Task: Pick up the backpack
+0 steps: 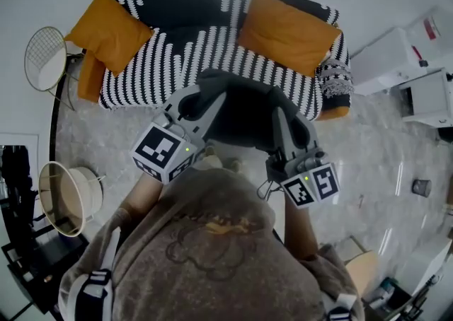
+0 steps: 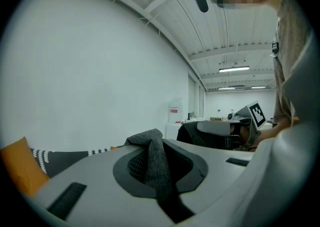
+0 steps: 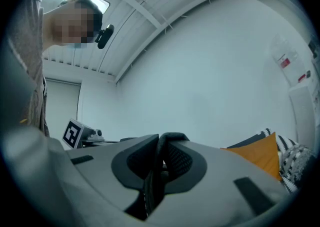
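The dark backpack (image 1: 244,114) hangs in front of me between both grippers, above the floor and before the striped sofa (image 1: 177,40). My left gripper (image 1: 187,105) is shut on a grey woven strap (image 2: 150,163) of the backpack, which runs out between its jaws in the left gripper view. At the bag's other side, my right gripper (image 1: 280,113) is shut on a dark strap (image 3: 161,157). Each gripper's marker cube shows in the other's view: the right one's (image 2: 256,114) and the left one's (image 3: 73,134).
Two orange cushions (image 1: 110,30) (image 1: 287,32) lie on the sofa. A round wire side table (image 1: 44,58) and a white lampshade (image 1: 67,196) stand at the left, white cabinets (image 1: 403,58) at the right. The marble floor (image 1: 382,164) spreads right of me.
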Available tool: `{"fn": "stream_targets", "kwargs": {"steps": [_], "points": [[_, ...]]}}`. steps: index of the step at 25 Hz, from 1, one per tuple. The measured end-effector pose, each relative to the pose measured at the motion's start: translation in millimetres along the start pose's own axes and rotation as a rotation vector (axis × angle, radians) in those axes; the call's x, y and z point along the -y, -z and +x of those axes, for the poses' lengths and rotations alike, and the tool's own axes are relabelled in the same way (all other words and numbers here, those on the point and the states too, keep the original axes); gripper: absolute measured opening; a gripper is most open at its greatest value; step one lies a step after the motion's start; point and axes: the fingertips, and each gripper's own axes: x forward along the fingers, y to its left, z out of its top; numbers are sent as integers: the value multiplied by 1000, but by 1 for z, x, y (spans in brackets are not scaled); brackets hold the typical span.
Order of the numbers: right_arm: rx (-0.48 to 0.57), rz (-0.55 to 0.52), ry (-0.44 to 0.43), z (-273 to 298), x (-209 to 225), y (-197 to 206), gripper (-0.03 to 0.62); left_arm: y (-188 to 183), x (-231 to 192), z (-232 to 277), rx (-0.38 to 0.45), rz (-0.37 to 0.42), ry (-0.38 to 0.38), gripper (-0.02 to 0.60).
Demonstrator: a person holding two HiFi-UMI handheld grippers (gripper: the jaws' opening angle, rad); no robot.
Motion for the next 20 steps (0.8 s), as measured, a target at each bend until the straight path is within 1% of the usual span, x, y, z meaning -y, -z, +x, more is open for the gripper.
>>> {"fn": "stream_targets", "kwargs": {"steps": [10,20], "points": [[11,-28,-5,-13,5,-8,31,-4,17,3,15,4,2,29],[-2,-26,-13,-15,12,-6,31,0,21,8,-4,-2,6,29]]}}
